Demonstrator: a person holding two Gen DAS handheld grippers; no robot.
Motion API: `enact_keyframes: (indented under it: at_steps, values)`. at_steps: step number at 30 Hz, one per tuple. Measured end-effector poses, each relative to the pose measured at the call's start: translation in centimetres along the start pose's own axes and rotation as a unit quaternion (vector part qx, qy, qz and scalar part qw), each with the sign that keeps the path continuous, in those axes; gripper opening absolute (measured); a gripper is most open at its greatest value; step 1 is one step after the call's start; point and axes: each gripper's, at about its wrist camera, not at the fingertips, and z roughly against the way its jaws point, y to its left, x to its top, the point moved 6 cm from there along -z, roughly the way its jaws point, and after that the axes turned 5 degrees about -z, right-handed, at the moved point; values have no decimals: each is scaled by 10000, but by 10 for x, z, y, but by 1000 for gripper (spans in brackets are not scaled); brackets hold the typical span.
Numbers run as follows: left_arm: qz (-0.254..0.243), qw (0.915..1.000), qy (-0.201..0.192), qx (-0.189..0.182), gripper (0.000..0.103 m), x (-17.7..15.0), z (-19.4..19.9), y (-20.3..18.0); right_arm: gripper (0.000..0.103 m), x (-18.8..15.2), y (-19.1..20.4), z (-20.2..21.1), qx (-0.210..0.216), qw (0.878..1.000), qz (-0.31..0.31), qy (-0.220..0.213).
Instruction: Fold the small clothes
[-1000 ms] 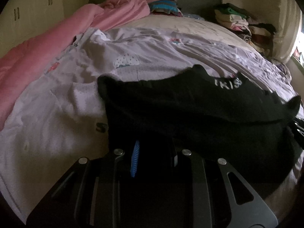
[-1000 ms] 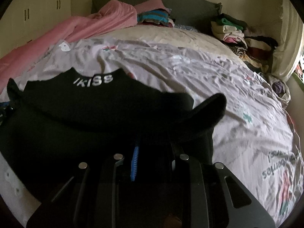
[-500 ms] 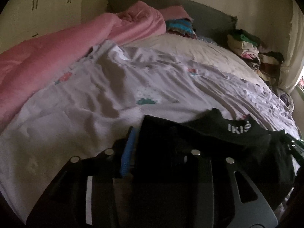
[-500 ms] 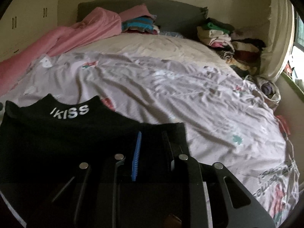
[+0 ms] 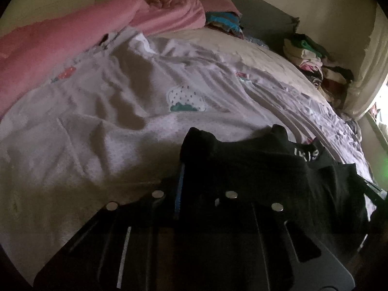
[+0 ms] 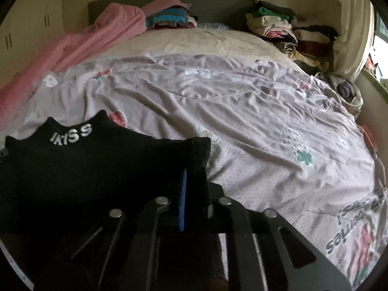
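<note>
A small black garment (image 5: 254,169) with white "IKISS" lettering on its neck lies on the printed lilac bedsheet (image 5: 109,126). My left gripper (image 5: 191,172) is shut on its left corner, cloth draped over the fingers. In the right wrist view the same garment (image 6: 84,160) spreads to the left, and my right gripper (image 6: 191,181) is shut on its right corner. The blue pad (image 6: 183,201) shows between the jaws. The garment is held stretched between both grippers, low over the bed.
A pink blanket (image 5: 60,46) runs along the bed's left side. Stacks of folded clothes (image 6: 278,29) sit at the far right by the headboard, another pile (image 6: 169,18) at the head. A cream sheet (image 6: 206,41) covers the far part.
Both grippers pulled the black garment toward the near edge of the bed and drew it narrower. More bare sheet shows beyond it, and the folded flap seen earlier has flattened.
</note>
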Motion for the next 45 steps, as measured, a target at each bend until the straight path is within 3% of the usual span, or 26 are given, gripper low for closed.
enact_keyframes:
  at_steps: [7, 10, 25, 29, 33, 37, 45]
  values:
    - [-111, 9987, -492, 13, 3, 19, 30, -3, 7, 19, -11, 34, 277, 9970, -490, -531]
    - [-161, 9984, -539, 114, 3, 23, 29, -3, 7, 24, -17, 33, 186, 9966, -555, -588]
    - [-405, 9979, -105, 486, 8, 4, 1, 3, 8, -2, -19, -6, -303, 9980, -538, -155]
    - [-475, 9974, -75, 539, 12, 0, 5, 2, 14, -7, -21, -4, -404, 9974, -570, -150]
    - [-499, 9973, 25, 545, 28, -8, 8, 0, 23, -10, -22, 4, -453, 9975, -534, -105]
    - [-564, 9968, 55, 557, 31, -15, 14, -3, 34, -16, -22, 17, -486, 9975, -495, -157]
    - [-619, 9967, -49, 524, 44, -23, 38, -12, 45, -30, -9, 56, -272, 9986, -290, -345]
